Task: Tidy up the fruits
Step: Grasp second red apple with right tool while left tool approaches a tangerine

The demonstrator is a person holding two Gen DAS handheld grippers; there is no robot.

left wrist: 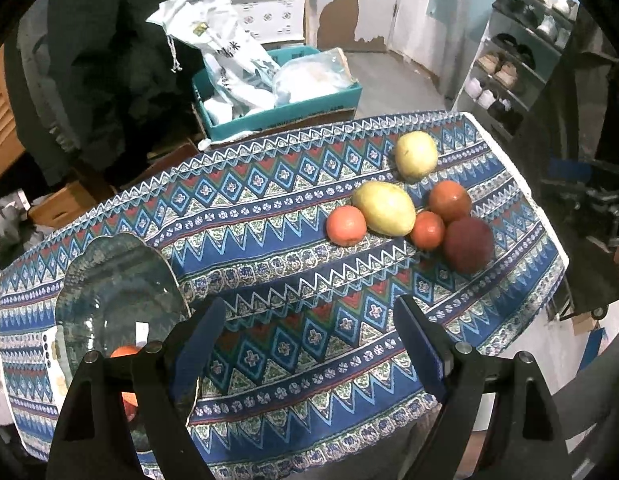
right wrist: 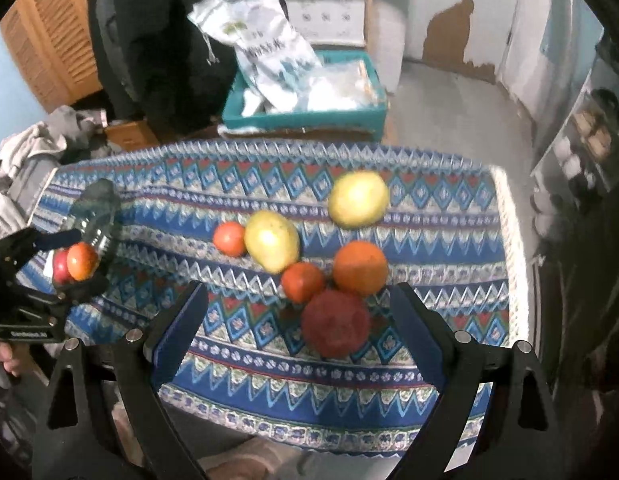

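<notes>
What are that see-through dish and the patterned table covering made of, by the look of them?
The dish looks like clear glass with a bluish tint and a glossy finish: the pattern shows through it and its scalloped rim catches light. It could be clear plastic.

The table covering looks like woven or printed fabric, matte: it has a white fringed or stitched border and drapes over the table edge.

bowl fruit (left wrist: 125, 351) half hidden, shoe rack (right wrist: 589, 140) blurred

Lived-in home room, shoe rack (left wrist: 513, 56) by peeling wall (left wrist: 341, 12), patterned tablecloth (left wrist: 269, 240), louvered wooden door (right wrist: 49, 32)
</notes>
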